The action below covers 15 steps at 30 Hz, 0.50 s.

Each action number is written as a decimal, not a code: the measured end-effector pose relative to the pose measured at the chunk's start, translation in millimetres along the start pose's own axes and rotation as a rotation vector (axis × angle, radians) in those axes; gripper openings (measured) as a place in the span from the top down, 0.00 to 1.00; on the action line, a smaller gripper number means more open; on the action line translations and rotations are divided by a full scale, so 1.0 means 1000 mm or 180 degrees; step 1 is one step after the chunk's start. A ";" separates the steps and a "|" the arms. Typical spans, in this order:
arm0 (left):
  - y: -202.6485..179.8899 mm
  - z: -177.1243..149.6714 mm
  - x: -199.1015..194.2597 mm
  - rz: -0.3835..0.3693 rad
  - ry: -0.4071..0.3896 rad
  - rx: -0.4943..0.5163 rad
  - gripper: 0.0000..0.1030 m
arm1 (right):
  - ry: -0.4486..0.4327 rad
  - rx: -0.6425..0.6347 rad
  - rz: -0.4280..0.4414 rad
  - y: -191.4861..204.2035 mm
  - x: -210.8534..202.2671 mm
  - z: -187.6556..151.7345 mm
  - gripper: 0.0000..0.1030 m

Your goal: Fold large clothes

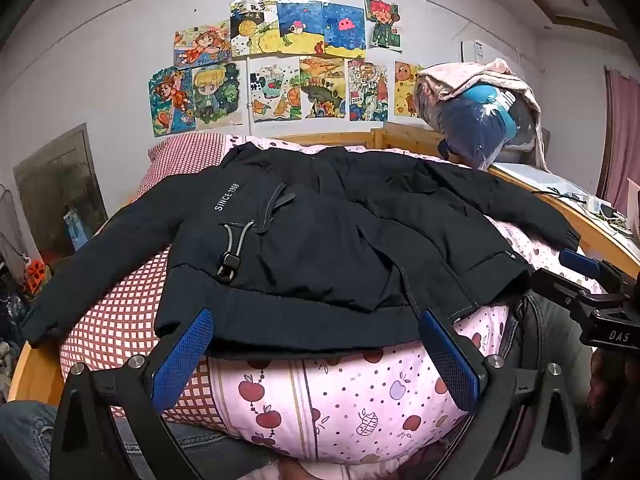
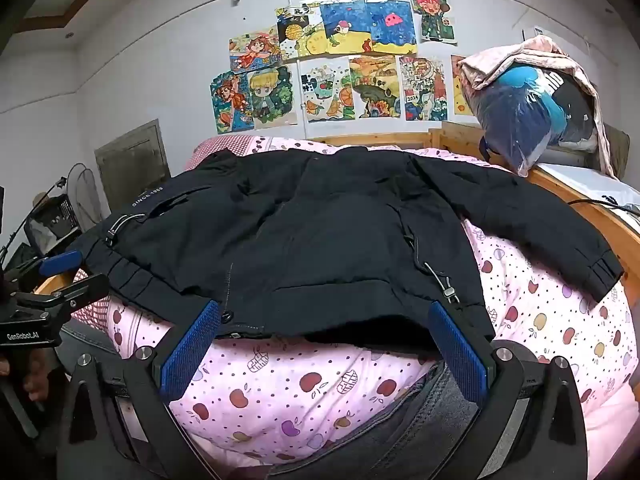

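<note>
Both hand-held grippers, left and right, gape before jacket.

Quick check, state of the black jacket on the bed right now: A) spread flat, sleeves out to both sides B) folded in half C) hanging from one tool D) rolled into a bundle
A: the black jacket lies spread on the pink apple-print quilt with both sleeves stretched out, and the open left tool and right tool hold nothing.
</note>
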<state>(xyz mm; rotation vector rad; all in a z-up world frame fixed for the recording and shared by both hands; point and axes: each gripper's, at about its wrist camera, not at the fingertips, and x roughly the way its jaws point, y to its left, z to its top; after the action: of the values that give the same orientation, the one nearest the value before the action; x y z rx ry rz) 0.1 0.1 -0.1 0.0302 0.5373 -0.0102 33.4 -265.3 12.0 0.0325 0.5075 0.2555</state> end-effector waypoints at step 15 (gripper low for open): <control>0.000 0.000 0.000 0.0005 0.0001 0.0009 0.00 | 0.0018 0.0017 0.0009 -0.003 0.000 0.002 0.01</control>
<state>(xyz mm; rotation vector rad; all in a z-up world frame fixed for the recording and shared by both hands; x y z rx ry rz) 0.0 0.0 0.0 0.0333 0.5376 -0.0095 34.6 -268.6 13.3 0.0378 0.5139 0.2570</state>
